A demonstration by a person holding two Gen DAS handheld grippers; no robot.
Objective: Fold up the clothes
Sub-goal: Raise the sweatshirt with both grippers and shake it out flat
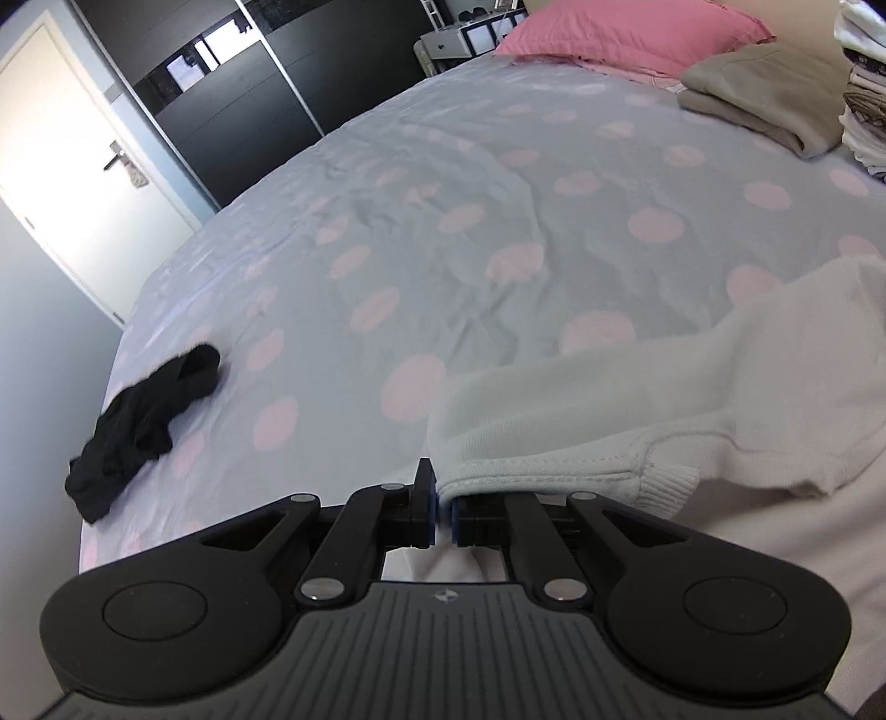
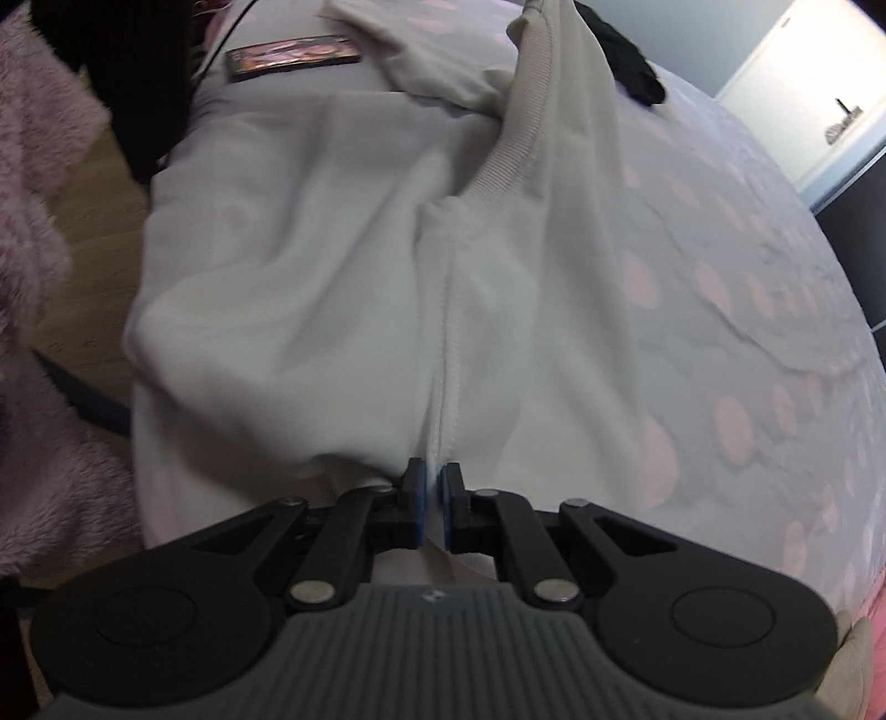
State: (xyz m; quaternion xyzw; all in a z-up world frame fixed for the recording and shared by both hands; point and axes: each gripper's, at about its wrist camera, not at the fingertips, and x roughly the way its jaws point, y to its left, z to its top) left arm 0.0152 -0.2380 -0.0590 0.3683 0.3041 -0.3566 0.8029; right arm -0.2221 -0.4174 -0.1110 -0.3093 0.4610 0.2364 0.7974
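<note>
A white sweatshirt [image 1: 637,399] lies across the grey, pink-dotted bed cover [image 1: 443,221]. My left gripper [image 1: 442,501] is shut on the sweatshirt's hem, with cloth draped over its right finger. In the right wrist view the same white sweatshirt [image 2: 332,266] spreads out ahead, a ribbed band [image 2: 515,133] running up its right side. My right gripper [image 2: 434,487] is shut on a stitched seam of the sweatshirt, the fabric pinched between its blue pads.
A crumpled black garment [image 1: 144,421] lies near the bed's left edge. A folded grey garment [image 1: 775,94], a stack of folded clothes [image 1: 864,83] and a pink pillow [image 1: 631,33] sit at the far end. A fluffy pink blanket [image 2: 39,277] is at left; a door [image 1: 83,183] stands beyond.
</note>
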